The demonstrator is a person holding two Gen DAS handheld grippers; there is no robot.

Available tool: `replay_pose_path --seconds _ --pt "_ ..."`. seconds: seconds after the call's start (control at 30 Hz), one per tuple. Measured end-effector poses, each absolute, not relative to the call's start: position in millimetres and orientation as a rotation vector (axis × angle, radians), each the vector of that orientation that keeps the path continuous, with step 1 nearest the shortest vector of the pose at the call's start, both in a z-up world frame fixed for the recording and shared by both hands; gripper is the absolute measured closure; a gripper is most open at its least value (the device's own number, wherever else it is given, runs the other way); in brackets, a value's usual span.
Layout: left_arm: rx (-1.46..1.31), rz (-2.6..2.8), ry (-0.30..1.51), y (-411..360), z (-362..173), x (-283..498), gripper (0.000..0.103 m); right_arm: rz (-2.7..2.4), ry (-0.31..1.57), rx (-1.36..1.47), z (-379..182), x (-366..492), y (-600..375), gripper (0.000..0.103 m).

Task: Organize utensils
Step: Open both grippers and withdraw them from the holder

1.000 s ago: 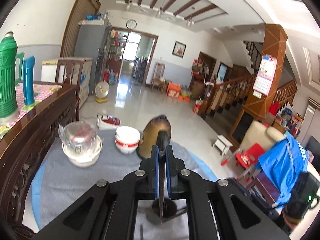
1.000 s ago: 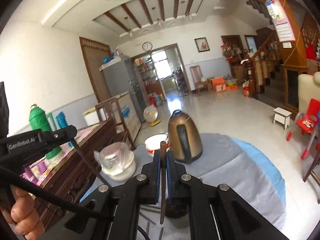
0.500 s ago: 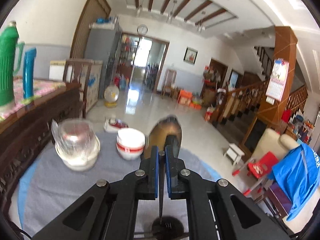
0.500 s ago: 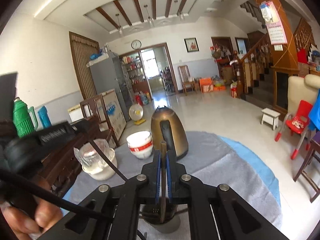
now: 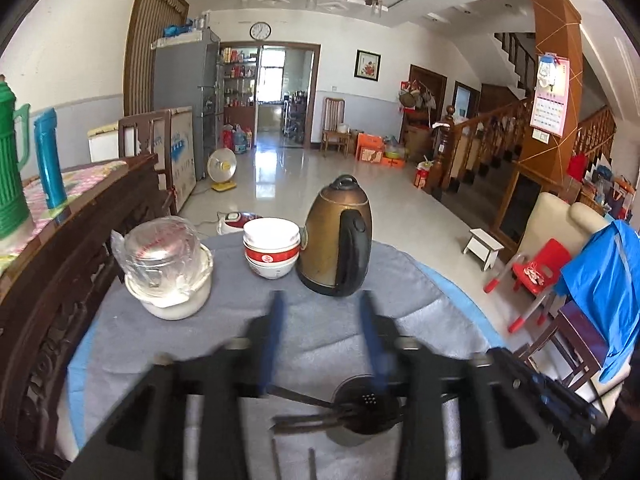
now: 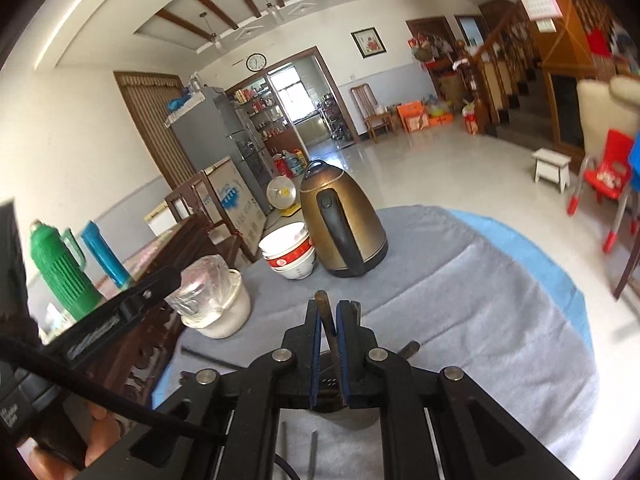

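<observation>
A dark metal utensil holder point(image 5: 362, 420) sits on the grey tablecloth point(image 5: 332, 344), with several chopsticks point(image 5: 298, 396) sticking out of it to the left. My left gripper point(image 5: 321, 304) hangs just above it; its blurred jaws are opening and nothing is between them. My right gripper point(image 6: 330, 308) is over the same holder point(image 6: 344, 416). Its jaws are opening a little, and a dark chopstick point(image 6: 329, 320) leans tilted between the blue pads with its lower end toward the holder. Two loose chopsticks point(image 5: 276, 460) lie on the cloth near the front edge.
At the back of the round table stand a bronze kettle point(image 5: 338, 244), stacked red-and-white bowls point(image 5: 272, 248) and a plastic-wrapped pot point(image 5: 168, 268). A carved wooden sideboard point(image 5: 60, 280) with a green flask point(image 5: 10, 168) borders the left side. A hand point(image 6: 92, 440) holds the left gripper.
Both grippers have sunk toward the holder. The left jaws have sprung apart and the chopstick they held is gone from between them. The right gripper's chopstick now leans instead of standing straight.
</observation>
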State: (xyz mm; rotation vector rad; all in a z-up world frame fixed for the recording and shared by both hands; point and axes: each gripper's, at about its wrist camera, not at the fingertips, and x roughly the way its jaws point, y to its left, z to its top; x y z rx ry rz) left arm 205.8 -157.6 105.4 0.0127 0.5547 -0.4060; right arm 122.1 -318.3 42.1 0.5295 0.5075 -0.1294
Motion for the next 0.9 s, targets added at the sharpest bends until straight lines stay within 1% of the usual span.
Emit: replay_pose_path --seconds 0.03,0.07,0.1,0.17,0.2,0.23,0.27,0.3,0.4,0.57,0.9 --pt "0.02 -0.402 0.543 -155 108 201 0.053 -0.124 0.501 0.548 42 118 -321 0.092" --pt "0.035 -0.399 0.533 -152 110 195 0.048 -0.121 0.489 0.566 42 115 -324 0.091" --pt "0.055 -0.394 0.528 -149 111 188 0.042 -0.12 0.475 0.586 43 110 -328 0.089" --pt "0.08 -0.379 0.524 -142 111 177 0.036 -0.113 0.45 0.616 44 102 -334 0.083" --pt "0.088 -0.378 0.523 -139 112 173 0.033 -0.111 0.431 0.633 46 96 -337 0.074" --pt "0.099 -0.38 0.524 -137 111 167 0.031 -0.114 0.417 0.641 47 92 -338 0.058" --pt "0.116 -0.383 0.53 -135 108 161 0.026 -0.123 0.402 0.647 47 88 -340 0.047" --pt "0.129 -0.38 0.538 -134 106 158 0.023 -0.135 0.378 0.648 48 80 -342 0.039" --pt "0.168 -0.379 0.559 -131 95 142 0.023 -0.143 0.343 0.622 51 67 -341 0.039" --pt "0.257 -0.369 0.591 -131 71 120 0.021 -0.129 0.347 0.589 45 50 -336 0.039" --pt "0.322 -0.317 0.605 -126 47 103 0.02 -0.109 0.458 0.532 18 38 -316 0.039"
